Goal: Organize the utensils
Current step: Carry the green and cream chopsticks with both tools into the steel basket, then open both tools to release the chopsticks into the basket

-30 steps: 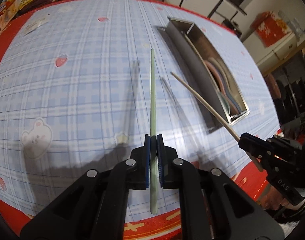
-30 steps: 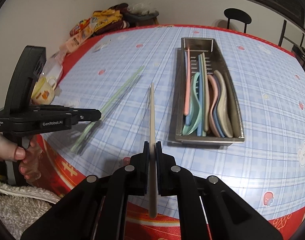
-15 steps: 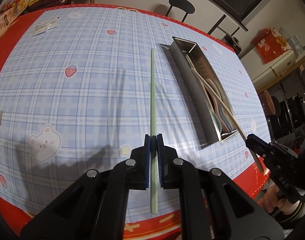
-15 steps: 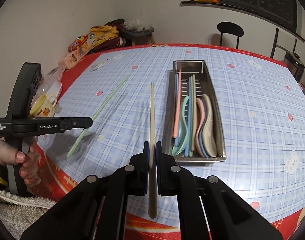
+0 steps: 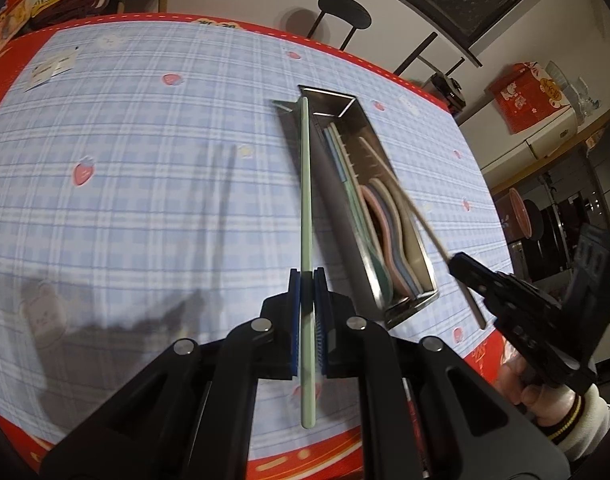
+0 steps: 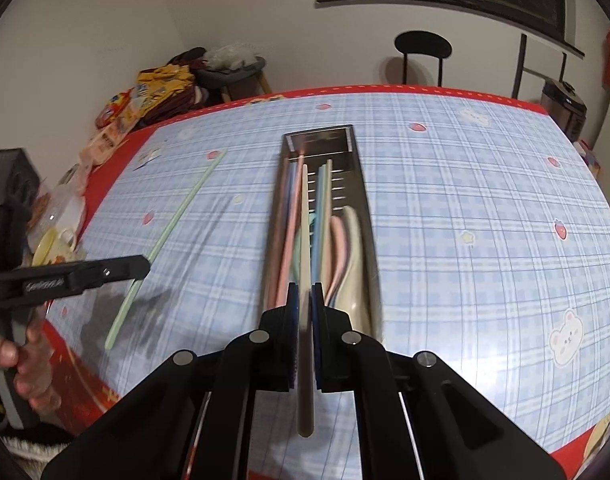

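My left gripper [image 5: 307,276] is shut on a pale green chopstick [image 5: 306,200]; the stick's far tip reaches over the near corner of the steel utensil tray [image 5: 357,236]. The green chopstick [image 6: 173,232] and left gripper [image 6: 143,266] also show at the left of the right wrist view. My right gripper [image 6: 303,292] is shut on a beige chopstick [image 6: 305,240] that hangs lengthwise above the tray [image 6: 367,216]. Pink, blue, green and beige utensils [image 6: 337,248] lie inside. In the left wrist view the right gripper [image 5: 459,266] holds the beige chopstick [image 5: 401,192] slanting over the tray.
The blue checked tablecloth [image 6: 465,208] has a red border at the table edge. A yellow cup [image 6: 55,242] and snack packets [image 6: 145,92] sit at the far left. A black stool [image 6: 423,46] stands behind the table. A person's hand [image 5: 545,396] grips the right tool.
Both grippers have risen and moved toward the tray. The beige chopstick now hangs above the tray's inside, and the green chopstick's tip has come over the tray's left corner.
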Available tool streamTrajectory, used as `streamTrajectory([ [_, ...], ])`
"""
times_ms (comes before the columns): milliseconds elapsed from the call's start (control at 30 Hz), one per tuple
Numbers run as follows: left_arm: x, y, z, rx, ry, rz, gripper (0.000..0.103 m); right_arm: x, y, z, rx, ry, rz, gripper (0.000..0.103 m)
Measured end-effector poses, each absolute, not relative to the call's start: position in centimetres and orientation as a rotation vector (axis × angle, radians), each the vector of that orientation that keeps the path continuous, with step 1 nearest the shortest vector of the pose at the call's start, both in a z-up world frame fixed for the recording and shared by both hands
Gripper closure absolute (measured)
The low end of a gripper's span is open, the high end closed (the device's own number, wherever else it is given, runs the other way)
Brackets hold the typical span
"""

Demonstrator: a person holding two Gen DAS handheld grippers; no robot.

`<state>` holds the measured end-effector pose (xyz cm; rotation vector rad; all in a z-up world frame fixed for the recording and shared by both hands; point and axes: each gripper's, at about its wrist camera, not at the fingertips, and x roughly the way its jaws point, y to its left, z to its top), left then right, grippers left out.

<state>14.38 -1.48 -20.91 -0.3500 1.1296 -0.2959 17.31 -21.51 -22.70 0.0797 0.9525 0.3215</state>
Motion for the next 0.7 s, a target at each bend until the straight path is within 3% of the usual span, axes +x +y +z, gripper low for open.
streamTrajectory([
  [567,17.4,-2.5,-21.7,-0.405,1.156,-0.259,0.092,24.7,-21.0,-26.4,0.185,1.067,0.282,0.096],
  [667,17.8,-2.8,-22.0,-0.418,1.168,-0.259,0.092,25.0,-20.9,-26.7,0.188,1.084,0.293,0.092],
  [700,17.9,-2.8,-22.1,-0.42,1.171,-0.26,0.092,25.0,-21.0,-26.6,0.188,1.082,0.296,0.084],
])
